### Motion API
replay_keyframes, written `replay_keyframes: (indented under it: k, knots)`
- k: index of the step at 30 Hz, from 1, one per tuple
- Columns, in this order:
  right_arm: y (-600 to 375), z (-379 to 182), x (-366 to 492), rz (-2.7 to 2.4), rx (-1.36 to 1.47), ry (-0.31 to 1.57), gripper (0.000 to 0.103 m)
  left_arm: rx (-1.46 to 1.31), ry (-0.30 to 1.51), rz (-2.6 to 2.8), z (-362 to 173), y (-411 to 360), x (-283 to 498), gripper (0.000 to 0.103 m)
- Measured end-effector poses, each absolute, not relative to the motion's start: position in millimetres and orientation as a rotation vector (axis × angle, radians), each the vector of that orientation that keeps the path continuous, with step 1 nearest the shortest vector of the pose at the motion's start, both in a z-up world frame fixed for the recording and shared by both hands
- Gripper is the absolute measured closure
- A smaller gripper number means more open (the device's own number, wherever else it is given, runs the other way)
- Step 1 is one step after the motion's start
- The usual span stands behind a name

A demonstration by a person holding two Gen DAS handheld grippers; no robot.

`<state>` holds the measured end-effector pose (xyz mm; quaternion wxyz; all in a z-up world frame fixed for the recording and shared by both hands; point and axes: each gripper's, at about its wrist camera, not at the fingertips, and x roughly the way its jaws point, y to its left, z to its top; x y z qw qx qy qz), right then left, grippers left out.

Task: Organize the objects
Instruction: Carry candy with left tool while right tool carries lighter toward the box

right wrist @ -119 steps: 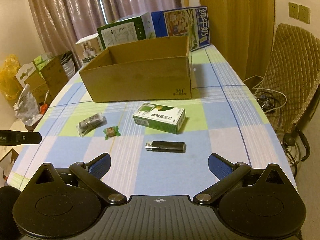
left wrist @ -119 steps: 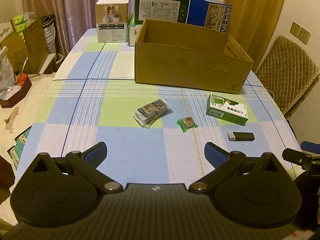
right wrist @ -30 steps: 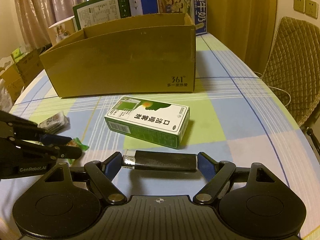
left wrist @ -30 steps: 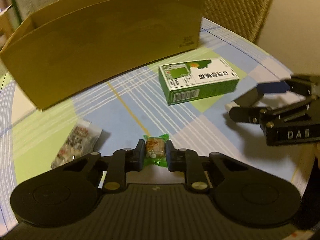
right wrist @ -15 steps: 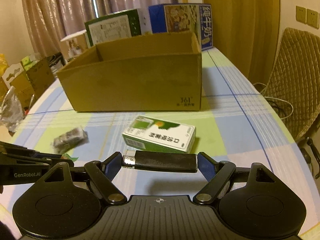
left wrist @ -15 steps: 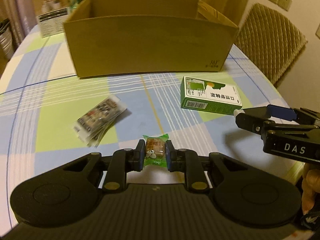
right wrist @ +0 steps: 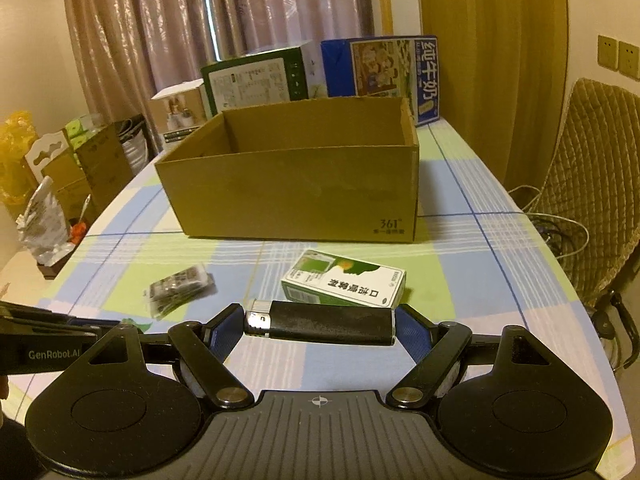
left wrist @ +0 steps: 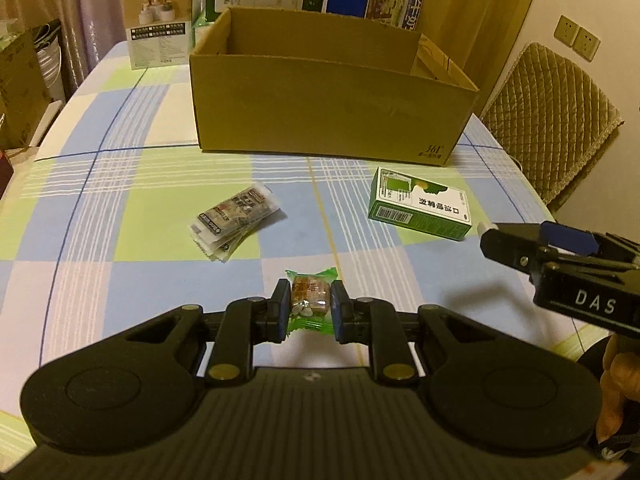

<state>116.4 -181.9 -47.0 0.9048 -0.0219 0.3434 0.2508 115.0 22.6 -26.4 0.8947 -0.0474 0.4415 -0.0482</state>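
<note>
While clamped — green box before carton

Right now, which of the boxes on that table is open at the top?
The plain brown cardboard box in the middle: its top is open. The printed boxes behind it and the small green box lying flat are closed.

1. The bench wears a checked cloth of pale blue, light green and white squares, crossed by thin white and dark blue lines.
2. The cardboard box is plain brown.
3. The carton is green and white.
4. The candy has a bright green wrapper with a brown middle.
5. The lighter is black with a silver cap.
6. Both grippers are black with blue pads.
</note>
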Motion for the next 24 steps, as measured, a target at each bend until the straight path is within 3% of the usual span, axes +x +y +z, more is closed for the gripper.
replay_keyframes:
  k: [24]
  knots:
    - [-191.0, -33.4, 93.5, 0.538, -0.053, 0.703, 0.024, -0.088, 0.87, -0.092, 2.7, 18.0, 89.6, 0.086]
